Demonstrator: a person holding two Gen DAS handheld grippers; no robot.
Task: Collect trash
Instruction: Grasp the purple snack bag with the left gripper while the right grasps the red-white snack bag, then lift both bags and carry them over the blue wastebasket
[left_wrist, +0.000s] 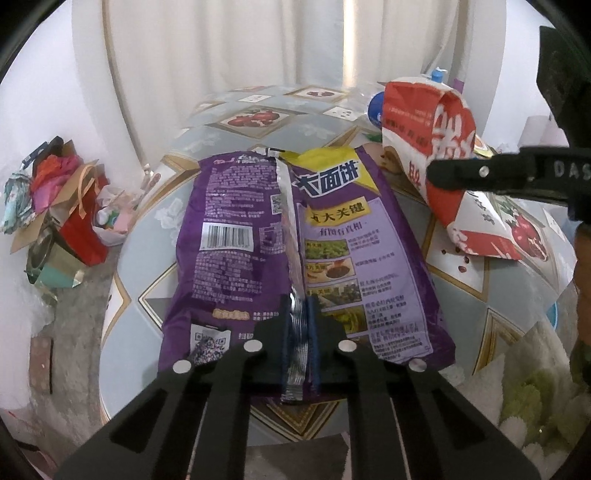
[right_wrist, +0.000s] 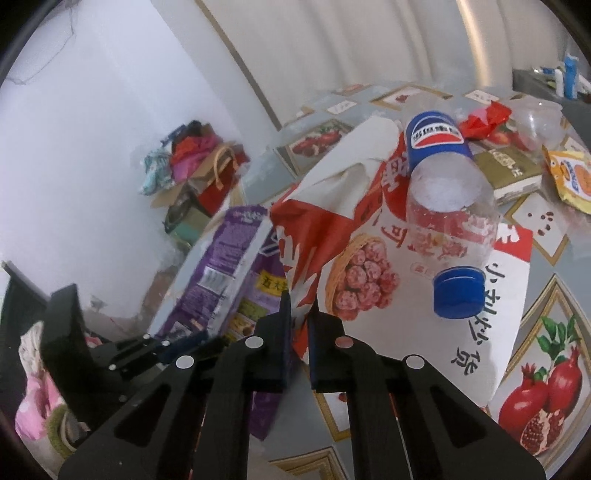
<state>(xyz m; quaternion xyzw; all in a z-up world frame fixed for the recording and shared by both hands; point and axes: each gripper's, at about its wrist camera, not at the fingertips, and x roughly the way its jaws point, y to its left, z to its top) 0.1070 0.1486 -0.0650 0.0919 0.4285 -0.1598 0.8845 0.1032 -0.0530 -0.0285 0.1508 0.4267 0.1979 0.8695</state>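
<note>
Purple noodle bag (left_wrist: 295, 251) hangs from your left gripper (left_wrist: 300, 332), pinched only by its silver back seam; your right gripper (right_wrist: 300, 325) clamps the red-and-white paper bag (right_wrist: 354, 236) on the table. Lift it, and the empty bottle (right_wrist: 448, 206) lying on top may roll off.

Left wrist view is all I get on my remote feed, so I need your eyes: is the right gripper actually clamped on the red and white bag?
Observer: Yes, the right gripper pinches an edge of the red and white bag.
Operator: Anything resting on that bag?
Observer: A clear plastic bottle with a blue cap lies on it.
Operator: What else is behind it?
Observer: An orange snack packet near the table's far right edge.
</note>
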